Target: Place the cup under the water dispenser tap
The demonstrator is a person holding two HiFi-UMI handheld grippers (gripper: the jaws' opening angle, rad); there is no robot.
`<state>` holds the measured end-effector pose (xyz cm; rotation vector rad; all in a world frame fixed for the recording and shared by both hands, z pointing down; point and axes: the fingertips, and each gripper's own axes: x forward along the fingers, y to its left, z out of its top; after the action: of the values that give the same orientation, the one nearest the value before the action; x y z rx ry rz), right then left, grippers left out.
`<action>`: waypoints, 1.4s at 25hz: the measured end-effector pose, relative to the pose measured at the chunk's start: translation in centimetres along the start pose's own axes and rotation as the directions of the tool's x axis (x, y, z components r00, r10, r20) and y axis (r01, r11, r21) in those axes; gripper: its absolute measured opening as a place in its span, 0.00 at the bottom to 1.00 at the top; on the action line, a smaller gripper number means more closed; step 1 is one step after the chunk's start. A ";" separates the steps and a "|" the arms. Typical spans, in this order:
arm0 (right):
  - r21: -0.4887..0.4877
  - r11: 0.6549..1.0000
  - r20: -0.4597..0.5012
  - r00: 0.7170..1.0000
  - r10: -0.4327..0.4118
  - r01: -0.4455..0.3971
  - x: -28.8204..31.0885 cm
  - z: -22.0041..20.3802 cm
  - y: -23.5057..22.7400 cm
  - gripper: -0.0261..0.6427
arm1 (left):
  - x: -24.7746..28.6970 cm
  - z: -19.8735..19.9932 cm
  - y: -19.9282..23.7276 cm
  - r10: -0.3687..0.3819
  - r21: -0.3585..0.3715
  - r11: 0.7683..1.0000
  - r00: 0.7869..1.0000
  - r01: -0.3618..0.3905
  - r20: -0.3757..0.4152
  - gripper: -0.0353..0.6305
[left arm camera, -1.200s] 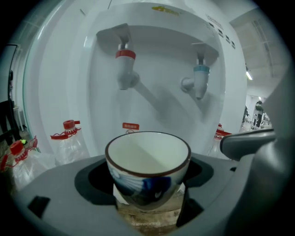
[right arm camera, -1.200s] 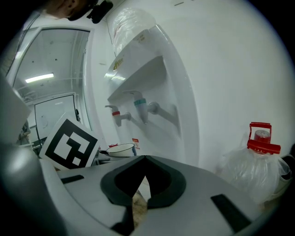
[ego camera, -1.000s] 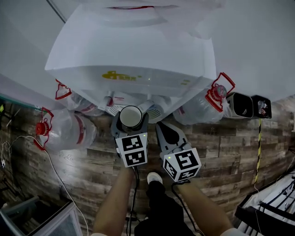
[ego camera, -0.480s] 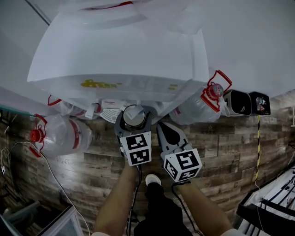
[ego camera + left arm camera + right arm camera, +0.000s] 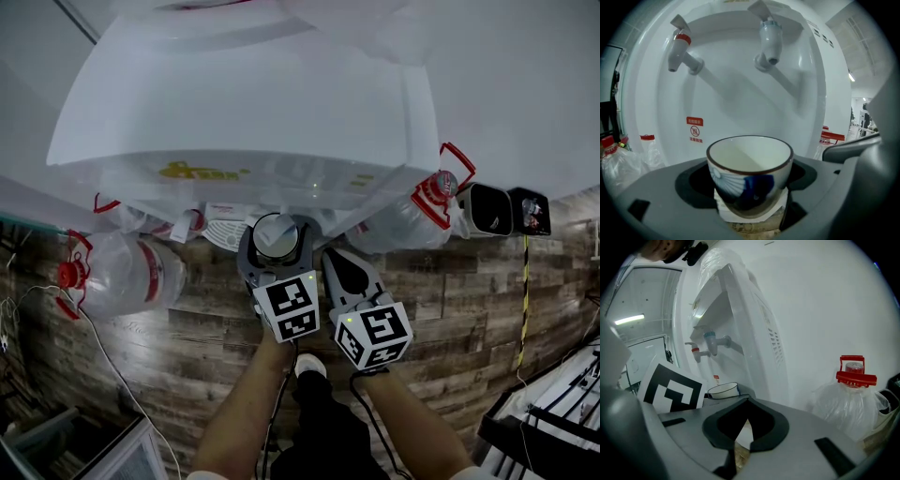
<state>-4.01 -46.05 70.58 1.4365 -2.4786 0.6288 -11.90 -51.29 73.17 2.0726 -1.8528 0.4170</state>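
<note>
A white cup (image 5: 275,235) with a brown rim and blue pattern sits upright in my left gripper (image 5: 274,240), whose jaws are shut on it. In the left gripper view the cup (image 5: 750,174) is below the dispenser's recess, lower than the blue-capped tap (image 5: 768,40) and right of the red tap (image 5: 679,49). The white water dispenser (image 5: 244,112) fills the top of the head view, and the cup is at its front edge. My right gripper (image 5: 341,270) hangs beside the left, shut and empty. The cup's rim (image 5: 723,389) also shows in the right gripper view.
Large clear water bottles with red handles lie on the wooden floor at the left (image 5: 127,272) and right (image 5: 412,214) of the dispenser. Two dark bins (image 5: 506,212) stand at the right wall. Cables (image 5: 56,309) trail at the left. The person's shoe (image 5: 312,364) is below the grippers.
The left gripper has carried the cup forward and slightly right, up to the dispenser's front. The right gripper has barely moved.
</note>
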 end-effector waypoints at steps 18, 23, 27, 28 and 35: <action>0.028 0.999 -0.007 1.000 -0.028 0.028 -1.5 -1.0 -0.8 0.07 | -0.4 -0.4 -0.2 0.055 0.032 0.998 0.998 -0.056 0.022 0.71; 0.039 0.999 -0.012 0.999 -0.036 0.036 -1.7 -1.5 -1.1 0.07 | -0.3 -0.5 -0.1 0.053 0.035 0.998 0.998 -0.054 0.032 0.71; 0.041 0.998 -0.014 0.999 -0.040 0.040 -1.7 -1.7 -1.2 0.07 | -0.2 -0.1 0.0 0.029 0.029 0.999 0.998 -0.031 0.057 0.71; 0.041 0.998 -0.013 0.999 -0.041 0.042 -1.7 -1.7 -1.3 0.07 | -0.1 -0.1 0.0 0.021 0.023 0.999 0.998 -0.023 0.064 0.71; 0.036 0.998 -0.016 0.999 -0.047 0.047 -1.4 -1.9 -1.5 0.07 | -0.3 1.0 -0.4 0.006 0.063 0.998 0.991 -0.015 0.134 0.71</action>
<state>-2.13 -44.78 72.08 1.4928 -2.4269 0.6756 -11.56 -51.44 72.13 2.1829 -1.9507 0.3523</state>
